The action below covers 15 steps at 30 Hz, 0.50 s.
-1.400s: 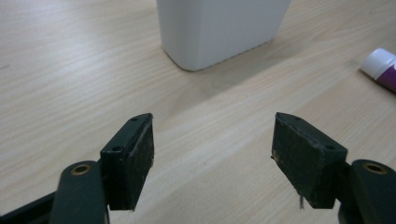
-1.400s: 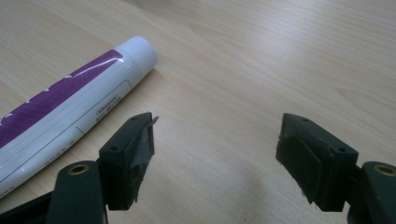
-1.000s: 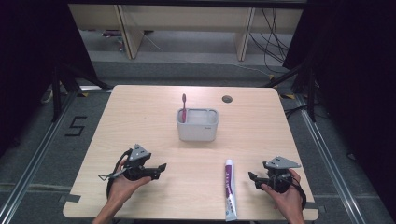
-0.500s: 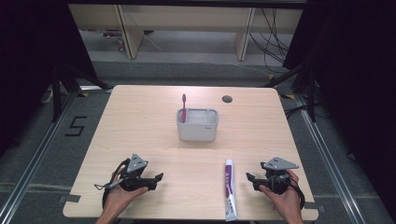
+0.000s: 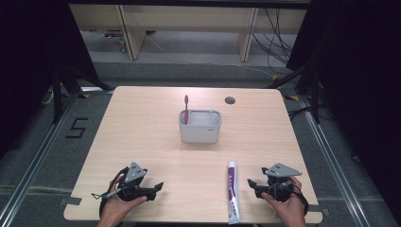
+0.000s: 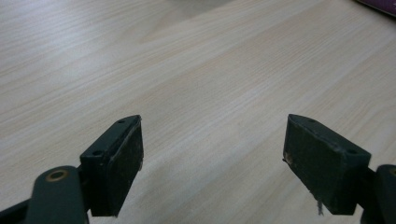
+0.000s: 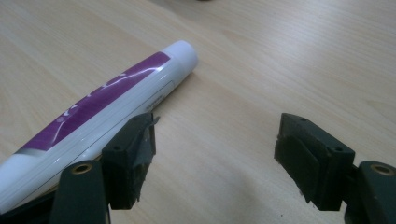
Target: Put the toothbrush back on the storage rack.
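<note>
A white and purple toothpaste tube (image 5: 231, 190) lies lengthwise near the table's front edge, right of centre. My right gripper (image 5: 250, 183) rests just right of it, open, with its jaws pointing left at the tube. In the right gripper view the tube (image 7: 107, 107) lies beside the left jaw, outside the gap, and my right gripper (image 7: 215, 135) has only bare wood between its jaws. My left gripper (image 5: 158, 187) sits low at the front left. It is open, its jaws have just been opening, and in its own view my left gripper (image 6: 212, 135) holds nothing.
A grey caddy (image 5: 200, 126) stands at the table's middle with a red toothbrush (image 5: 186, 109) upright in its left corner. A round cable hole (image 5: 230, 100) is in the tabletop at the far side. Dark stands and cables flank the table (image 5: 142, 132).
My left gripper has come back toward the table's front edge and sunk a little. The right gripper and the toothpaste tube have stayed where they were.
</note>
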Motion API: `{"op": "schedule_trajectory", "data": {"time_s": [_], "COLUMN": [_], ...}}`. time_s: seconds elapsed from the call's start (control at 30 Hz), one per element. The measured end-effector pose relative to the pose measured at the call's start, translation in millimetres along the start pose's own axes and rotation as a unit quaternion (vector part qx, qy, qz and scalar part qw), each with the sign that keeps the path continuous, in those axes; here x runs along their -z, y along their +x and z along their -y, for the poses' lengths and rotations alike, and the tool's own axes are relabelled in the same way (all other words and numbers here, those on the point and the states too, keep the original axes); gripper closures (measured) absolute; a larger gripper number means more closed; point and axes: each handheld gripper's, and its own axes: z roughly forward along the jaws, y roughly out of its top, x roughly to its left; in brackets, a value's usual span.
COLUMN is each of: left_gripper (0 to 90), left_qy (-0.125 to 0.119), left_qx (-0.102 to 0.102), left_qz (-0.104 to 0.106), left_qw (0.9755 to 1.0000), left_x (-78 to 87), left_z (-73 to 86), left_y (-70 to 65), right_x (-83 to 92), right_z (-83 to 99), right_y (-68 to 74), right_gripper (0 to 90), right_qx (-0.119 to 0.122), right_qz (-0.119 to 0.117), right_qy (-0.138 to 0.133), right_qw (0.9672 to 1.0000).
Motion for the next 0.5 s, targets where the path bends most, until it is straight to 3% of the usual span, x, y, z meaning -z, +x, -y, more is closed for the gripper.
{"op": "schedule_trajectory", "data": {"time_s": [0.03, 0.1, 0.2, 0.23, 0.3, 0.37, 0.5], "left_gripper": [19.7, 19.6, 19.7, 19.7, 19.7, 19.8, 20.1], "left_qy": [0.004, 0.004, 0.006, 0.006, 0.004, 0.012, 0.010], "left_qx": [-0.002, -0.002, -0.001, -0.004, 0.001, -0.004, -0.007], "left_qz": [0.001, 0.000, -0.002, -0.001, -0.004, -0.002, -0.003], "left_qw": [1.0000, 1.0000, 1.0000, 1.0000, 1.0000, 0.9999, 0.9999], "left_x": [0.9, 1.8, 3.2, 4.0, 4.6, 6.0, 6.3], "left_z": [0.8, 2.7, 4.5, 5.1, 5.6, 6.0, 7.6], "left_y": [0.3, 1.3, 3.4, 4.2, 3.2, 4.3, 4.8], "right_x": [1.4, 2.7, 4.8, 5.7, 6.0, 7.2, 7.6], "right_z": [0.0, 0.6, 2.1, 2.9, 4.1, 5.6, 6.8], "right_y": [2.4, 4.8, 10.4, 13.3, 13.8, 16.9, 17.7], "right_gripper": [30.3, 30.7, 33.5, 33.9, 36.1, 40.0, 48.3], "right_qx": [-0.004, 0.013, 0.017, 0.008, 0.027, 0.019, 0.035], "right_qz": [0.005, 0.006, -0.005, -0.007, -0.011, -0.020, -0.034], "right_qy": [0.001, 0.001, 0.000, 0.004, 0.002, 0.013, 0.009], "right_qw": [1.0000, 0.9999, 0.9998, 0.9999, 0.9996, 0.9995, 0.9988]}}
